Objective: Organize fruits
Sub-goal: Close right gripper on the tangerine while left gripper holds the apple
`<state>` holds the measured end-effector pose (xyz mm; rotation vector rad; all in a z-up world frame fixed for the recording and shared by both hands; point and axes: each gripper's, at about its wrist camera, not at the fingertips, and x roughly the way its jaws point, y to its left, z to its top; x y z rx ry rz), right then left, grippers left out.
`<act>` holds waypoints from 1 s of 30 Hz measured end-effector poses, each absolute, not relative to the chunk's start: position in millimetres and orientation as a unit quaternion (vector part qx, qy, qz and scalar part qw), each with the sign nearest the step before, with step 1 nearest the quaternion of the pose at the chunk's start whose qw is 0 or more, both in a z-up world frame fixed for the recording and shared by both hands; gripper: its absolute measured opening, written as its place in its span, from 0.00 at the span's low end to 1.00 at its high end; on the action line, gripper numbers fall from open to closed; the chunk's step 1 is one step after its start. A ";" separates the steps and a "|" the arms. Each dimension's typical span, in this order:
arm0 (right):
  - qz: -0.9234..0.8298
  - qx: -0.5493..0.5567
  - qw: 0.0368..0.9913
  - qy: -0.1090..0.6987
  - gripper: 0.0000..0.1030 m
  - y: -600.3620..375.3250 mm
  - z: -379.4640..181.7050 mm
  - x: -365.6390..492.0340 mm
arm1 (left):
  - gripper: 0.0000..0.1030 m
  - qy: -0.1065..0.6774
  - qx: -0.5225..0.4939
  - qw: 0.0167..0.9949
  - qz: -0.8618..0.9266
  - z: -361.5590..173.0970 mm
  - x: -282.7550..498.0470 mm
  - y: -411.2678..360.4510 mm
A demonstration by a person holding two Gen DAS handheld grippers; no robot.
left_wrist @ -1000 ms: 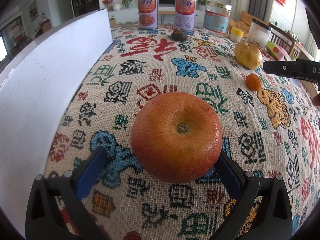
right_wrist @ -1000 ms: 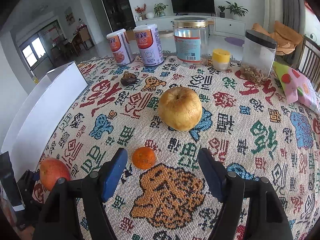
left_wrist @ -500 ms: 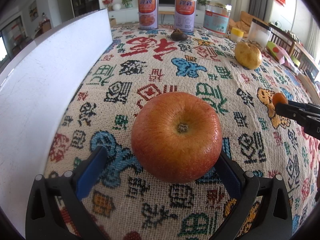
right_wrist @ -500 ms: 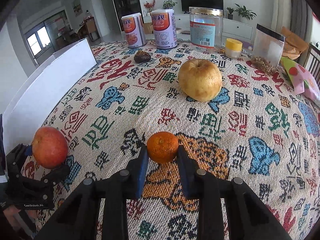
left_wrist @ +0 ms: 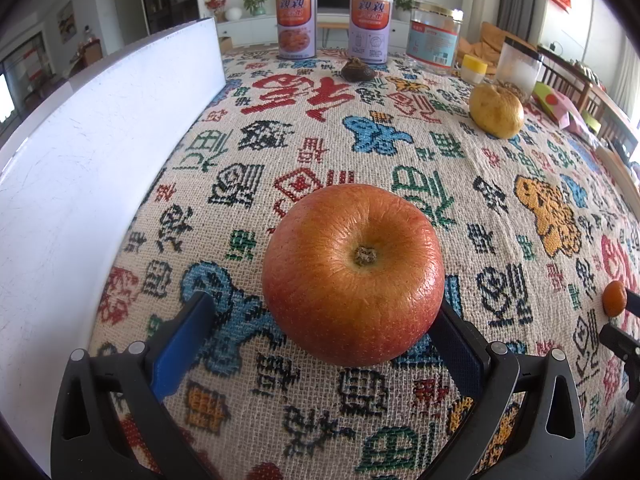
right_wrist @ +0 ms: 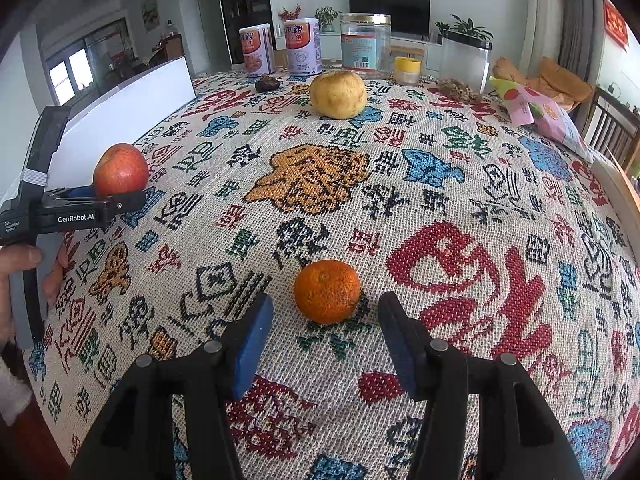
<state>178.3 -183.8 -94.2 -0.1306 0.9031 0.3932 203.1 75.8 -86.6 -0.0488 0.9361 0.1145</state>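
Note:
A red apple (left_wrist: 354, 274) rests on the patterned tablecloth between the fingers of my left gripper (left_wrist: 326, 330), which is open; its right pad is close against the apple, its left pad stands apart. The apple also shows in the right wrist view (right_wrist: 120, 170). A small orange mandarin (right_wrist: 327, 291) lies on the cloth just ahead of my right gripper (right_wrist: 326, 330), which is open with both pads clear of it. The mandarin shows in the left wrist view (left_wrist: 614, 299) at the far right. A yellow apple (right_wrist: 338, 94) sits further back, also in the left wrist view (left_wrist: 496, 110).
A white box wall (left_wrist: 92, 152) runs along the table's left side. At the back stand two cans (left_wrist: 296, 26), a glass jar (right_wrist: 365, 46), a small yellow-lidded pot (right_wrist: 407, 70), a clear container (right_wrist: 464, 64) and a dark dried fruit (left_wrist: 357, 70). A snack bag (right_wrist: 540, 110) lies at right.
My right gripper carried the mandarin toward the near edge, set it on the cloth and opened. My left gripper and the red apple have not moved.

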 end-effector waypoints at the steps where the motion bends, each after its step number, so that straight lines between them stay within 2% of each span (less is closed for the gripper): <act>1: 0.190 -0.070 0.878 0.433 0.63 -181.0 -94.7 177.9 | 1.00 0.451 -0.024 0.891 0.055 -86.7 203.1 75.8; 3: 0.188 -0.090 0.875 0.437 0.76 -171.7 -97.6 177.2 | 1.00 0.451 -0.024 0.891 0.055 -86.6 203.2 75.8; 5: 0.185 -0.105 0.870 0.445 0.97 -165.4 -101.5 177.5 | 1.00 0.451 -0.024 0.891 0.055 -86.7 203.1 75.7; 6: 0.180 -0.102 0.869 0.449 1.00 -165.7 -102.8 178.6 | 1.00 0.451 -0.024 0.891 0.055 -86.7 203.2 75.8; 17: 0.180 -0.098 0.869 0.450 1.00 -167.5 -103.3 179.4 | 0.99 0.453 -0.031 0.891 0.020 -83.6 201.5 76.7; 19: 0.180 -0.098 0.869 0.450 1.00 -168.7 -103.2 180.0 | 0.99 0.461 -0.055 0.884 -0.062 -76.9 197.4 82.2; 23: 0.183 -0.092 0.870 0.449 1.00 -169.8 -102.6 179.4 | 0.99 0.447 -0.116 0.884 -0.073 -71.6 182.7 103.1; 30: 0.212 -0.034 0.861 0.461 0.97 -186.5 -93.7 185.4 | 0.97 0.454 -0.018 0.890 -0.043 -66.3 200.7 75.6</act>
